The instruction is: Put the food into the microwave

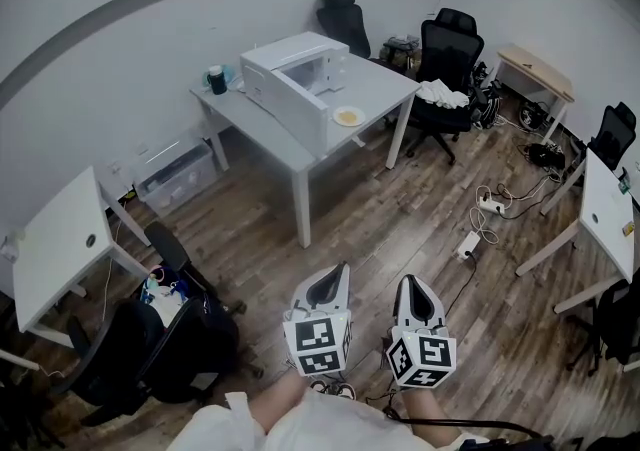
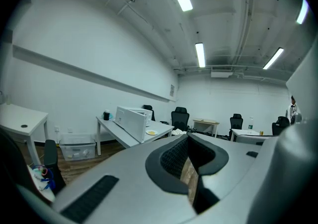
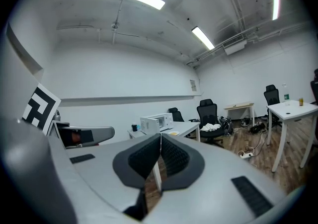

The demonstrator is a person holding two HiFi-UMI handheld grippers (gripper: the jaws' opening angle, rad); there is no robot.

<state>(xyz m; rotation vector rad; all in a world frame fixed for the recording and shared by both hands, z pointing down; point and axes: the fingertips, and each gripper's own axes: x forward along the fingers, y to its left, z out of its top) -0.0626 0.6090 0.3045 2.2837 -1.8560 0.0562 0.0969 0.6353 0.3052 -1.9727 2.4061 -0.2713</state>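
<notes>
left tongs (image 1: 342, 271): we see them pressed together, nothing between, low in front of us
right tongs (image 1: 409, 282): pressed together too, empty
plate of food (image 1: 347, 116): on the tabletop (image 1: 385, 87), just beside the microwave (image 1: 300, 74), well apart from both tongs
microwave door: we read it as open

Counter (image 1: 385, 87) mid-room, near back wall. Microwave (image 1: 295, 79) on counter. Plate of food (image 1: 347, 116) on counter, just right of microwave. Cup (image 1: 216, 79) on counter's far left corner. Storage bin (image 1: 178, 174) on floor, left of counter. Office chair (image 1: 447, 54) behind counter's right end. Left tool (image 1: 330, 284) and right tool (image 1: 415, 294) side by side in foreground, well apart from counter.
</notes>
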